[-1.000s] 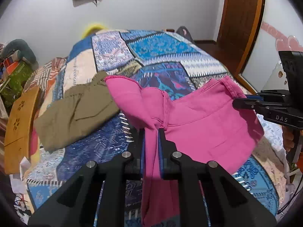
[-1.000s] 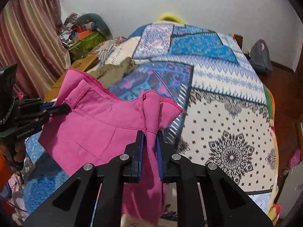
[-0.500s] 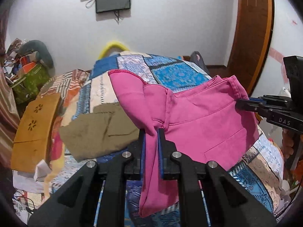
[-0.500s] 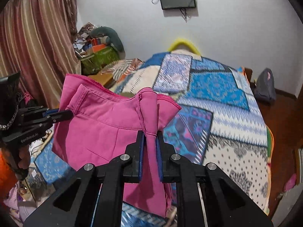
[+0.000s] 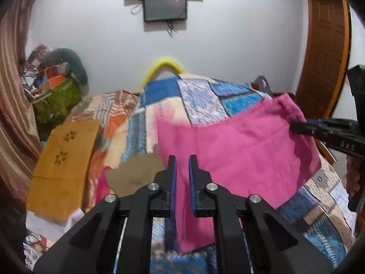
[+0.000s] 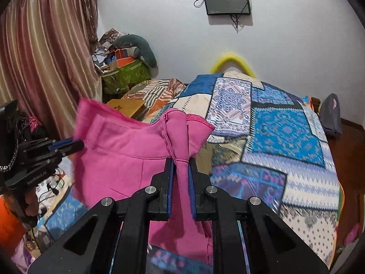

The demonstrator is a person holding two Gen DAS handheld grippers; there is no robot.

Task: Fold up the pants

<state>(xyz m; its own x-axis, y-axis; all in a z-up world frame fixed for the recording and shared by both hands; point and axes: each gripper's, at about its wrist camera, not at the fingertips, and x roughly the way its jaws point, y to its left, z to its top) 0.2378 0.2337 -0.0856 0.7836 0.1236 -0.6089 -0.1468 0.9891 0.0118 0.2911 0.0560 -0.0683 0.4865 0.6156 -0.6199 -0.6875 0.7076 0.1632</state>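
Note:
The pink pants [image 5: 239, 150] hang in the air above the bed, stretched between my two grippers. My left gripper [image 5: 182, 159] is shut on one end of the waistband; pink cloth fills the gap between its jaws. My right gripper [image 6: 180, 162] is shut on the other end, with a bunched pink corner [image 6: 182, 132] sticking up past the jaws. The right gripper also shows at the right edge of the left wrist view [image 5: 296, 127], and the left gripper at the left edge of the right wrist view [image 6: 77, 145]. The lower part of the pants hangs below and is partly hidden.
A patchwork bedspread [image 6: 285, 132] covers the bed. Olive-brown pants [image 5: 134, 173] lie on it to the left. A wooden board [image 5: 61, 159] and a green bag [image 6: 123, 75] stand at the left, with a curtain [image 6: 45, 57]. A door [image 5: 326, 52] is at the right.
Both grippers have lifted the pink pants higher off the bed and tilted upward, so more wall and the screen show. The pants now hang spread between them.

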